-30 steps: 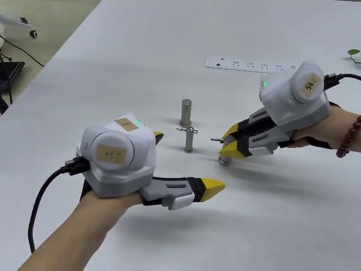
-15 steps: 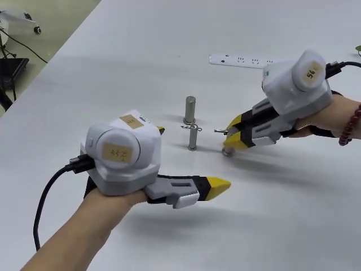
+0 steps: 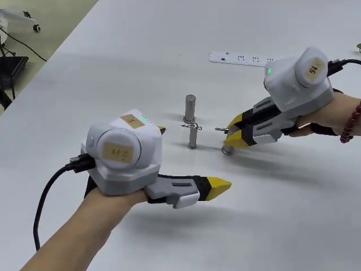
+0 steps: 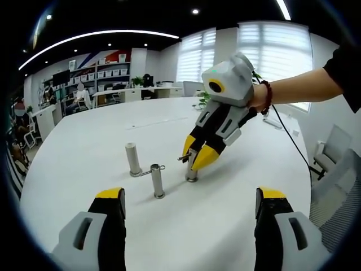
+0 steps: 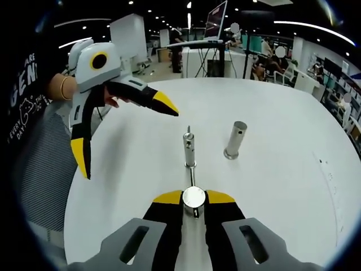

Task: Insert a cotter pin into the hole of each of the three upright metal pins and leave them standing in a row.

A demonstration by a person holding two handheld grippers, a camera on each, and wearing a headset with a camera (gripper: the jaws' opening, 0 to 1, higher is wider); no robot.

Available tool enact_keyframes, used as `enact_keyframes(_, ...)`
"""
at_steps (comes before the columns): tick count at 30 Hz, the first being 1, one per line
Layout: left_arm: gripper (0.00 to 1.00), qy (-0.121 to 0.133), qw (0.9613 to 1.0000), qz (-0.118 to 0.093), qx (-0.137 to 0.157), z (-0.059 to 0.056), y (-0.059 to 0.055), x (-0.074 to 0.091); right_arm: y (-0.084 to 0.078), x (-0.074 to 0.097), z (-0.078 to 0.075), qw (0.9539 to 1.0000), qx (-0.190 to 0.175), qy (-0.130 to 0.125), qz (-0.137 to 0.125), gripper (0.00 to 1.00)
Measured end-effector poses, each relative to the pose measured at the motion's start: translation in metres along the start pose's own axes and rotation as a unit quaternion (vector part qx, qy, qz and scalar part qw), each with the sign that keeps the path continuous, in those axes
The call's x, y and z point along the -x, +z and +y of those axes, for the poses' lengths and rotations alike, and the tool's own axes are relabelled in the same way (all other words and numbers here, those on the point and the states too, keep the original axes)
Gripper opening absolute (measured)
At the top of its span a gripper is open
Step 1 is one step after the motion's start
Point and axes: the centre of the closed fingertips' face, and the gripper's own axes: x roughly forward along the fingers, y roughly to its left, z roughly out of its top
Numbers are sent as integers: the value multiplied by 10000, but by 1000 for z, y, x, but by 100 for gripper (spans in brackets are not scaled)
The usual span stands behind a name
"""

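A broad white table carried the work. In the left gripper view, office desks and window blinds stood behind it.

Nearest the person, the left gripper hung low over the table on the near side of the middle pin. Its jaws were spread wide with nothing between them, and a black cable trailed from its body.

The middle pin stood upright, its long axis vertical. A cotter pin lay crosswise through its top, level with the table. In the left gripper view its loop appeared to be on the side toward the right-hand pin.

The right-hand pin stood just to the right of the middle pin, also upright. In the head view it showed little more than its foot, the rest hidden behind the right gripper. The right gripper's jaws were drawn in narrow on the pin's upper part, and in the right gripper view the round pin top sat between the yellow tips.

A second cotter pin stuck out level from this pin, pointing at the middle pin. Its rear end was hidden by the jaws, so how far it passed through could not be told.

Close beyond the middle pin stood the far pin, upright. Well beyond that lay a white power strip.
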Motion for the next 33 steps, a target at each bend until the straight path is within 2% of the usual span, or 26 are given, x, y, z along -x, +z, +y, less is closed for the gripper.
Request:
enact_keyframes(6,98,-54,10000,-34,-50,-3,1,0,-1,-1,1,9999,62,82,39,9)
enact_keyframes(20,99,-29,10000,12,-91,-1,-1,0,0,-1,5,9995,274,150,103,9)
enact_keyframes(25,99,-30,9999,25,-97,-2,-2,0,-2,-2,3,9999,114,87,71,9)
enact_keyframes(28,99,-34,9999,27,-90,-2,-2,0,-3,-2,2,9999,146,47,54,10)
enact_keyframes(33,99,-43,10000,33,-78,-2,-2,1,-5,-1,6,9998,135,52,131,17)
